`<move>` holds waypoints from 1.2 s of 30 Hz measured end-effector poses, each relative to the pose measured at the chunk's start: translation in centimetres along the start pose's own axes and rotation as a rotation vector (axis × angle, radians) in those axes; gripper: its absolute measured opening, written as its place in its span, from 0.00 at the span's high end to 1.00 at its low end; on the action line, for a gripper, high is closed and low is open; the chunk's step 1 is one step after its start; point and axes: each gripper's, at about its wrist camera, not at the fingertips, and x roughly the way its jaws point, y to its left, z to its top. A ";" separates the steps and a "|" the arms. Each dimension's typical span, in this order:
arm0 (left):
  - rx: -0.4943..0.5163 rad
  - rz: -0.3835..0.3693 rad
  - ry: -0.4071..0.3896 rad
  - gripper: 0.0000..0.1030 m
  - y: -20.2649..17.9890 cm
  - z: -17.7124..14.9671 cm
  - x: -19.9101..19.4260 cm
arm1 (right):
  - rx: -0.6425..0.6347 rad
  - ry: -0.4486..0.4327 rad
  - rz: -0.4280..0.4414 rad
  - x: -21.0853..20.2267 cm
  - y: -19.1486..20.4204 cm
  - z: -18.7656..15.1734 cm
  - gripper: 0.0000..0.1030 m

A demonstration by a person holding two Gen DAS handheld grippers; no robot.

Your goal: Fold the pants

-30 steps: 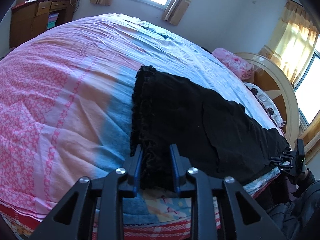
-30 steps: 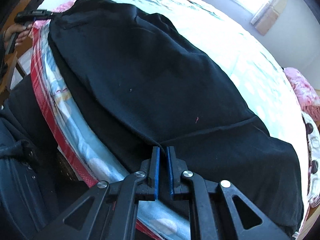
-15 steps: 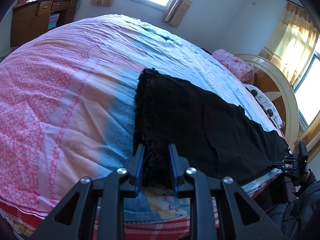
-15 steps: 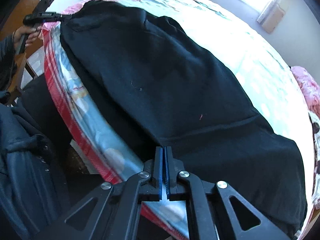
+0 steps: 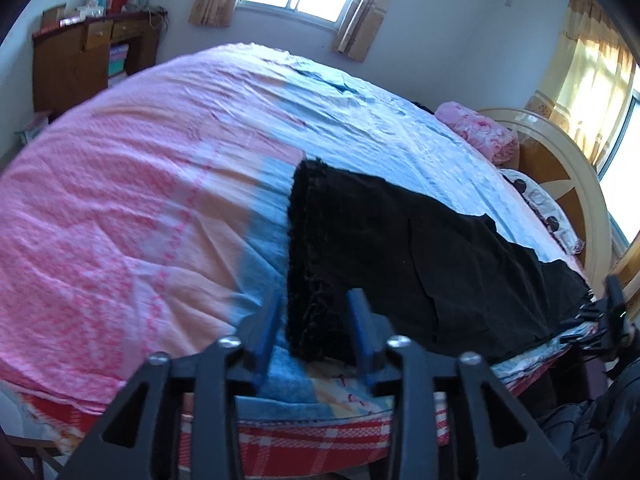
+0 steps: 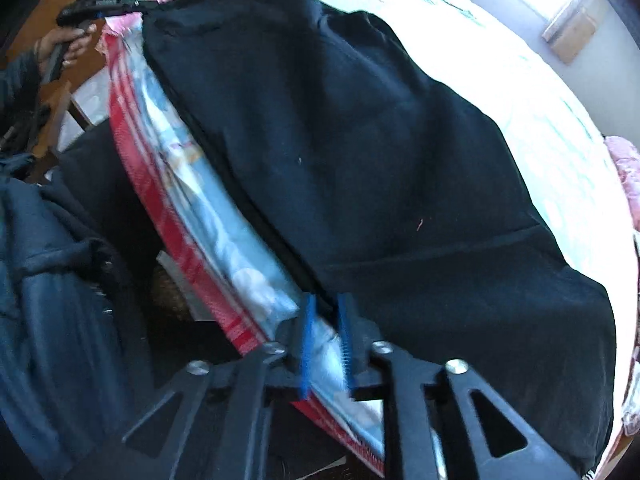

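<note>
Black pants (image 5: 420,256) lie folded lengthwise along the near edge of the bed. In the left wrist view my left gripper (image 5: 316,300) hovers over their frayed hem end. Its jaws are opening, and the cloth lies between them without the pads pressing on it. The right wrist view shows the pants (image 6: 360,140) running away from my right gripper (image 6: 326,304), which points steeply down at the bed's edge. Those jaws are opening too, with only the pants' edge and light blue sheet between them. Each gripper also shows small in the other view: right gripper (image 5: 612,312), left gripper (image 6: 132,2).
The bed carries a pink and blue sheet (image 5: 120,200) over a red plaid layer (image 6: 136,128). A pink pillow (image 5: 476,136) and a round headboard (image 5: 560,168) are at the far right. A wooden cabinet (image 5: 80,68) stands by the wall. A person's dark jacket (image 6: 48,280) is beside the bed.
Both grippers' jaws have spread apart. The right one was shut on the pants' edge and has let it go. The left gripper has risen slightly above the hem.
</note>
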 end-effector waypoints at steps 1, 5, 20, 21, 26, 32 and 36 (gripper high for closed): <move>0.009 0.028 -0.011 0.44 -0.1 0.1 -0.4 | 0.005 -0.020 0.017 -0.6 -0.1 0.2 0.65; 0.045 0.084 -0.043 0.36 -0.2 0.5 -1.6 | 0.094 -0.177 0.131 -4.1 -1.9 2.7 0.65; 0.293 -0.130 -0.057 0.25 -15.4 2.0 4.2 | 0.476 -0.295 0.384 3.0 -9.3 16.5 0.65; 0.312 -0.153 -0.037 0.25 -16.5 1.9 5.4 | 0.492 -0.290 0.397 3.7 -9.6 17.0 0.65; 0.371 -0.197 0.050 0.25 -19.7 1.0 9.0 | 0.575 -0.253 0.509 7.2 -11.2 19.1 0.65; 0.334 -0.206 0.150 0.25 -19.2 -0.2 11.4 | 0.624 -0.189 0.650 10.4 -12.2 21.3 0.66; 0.317 -0.216 0.151 0.25 -19.1 -0.5 11.3 | 0.703 -0.205 0.583 11.6 -13.9 22.1 0.85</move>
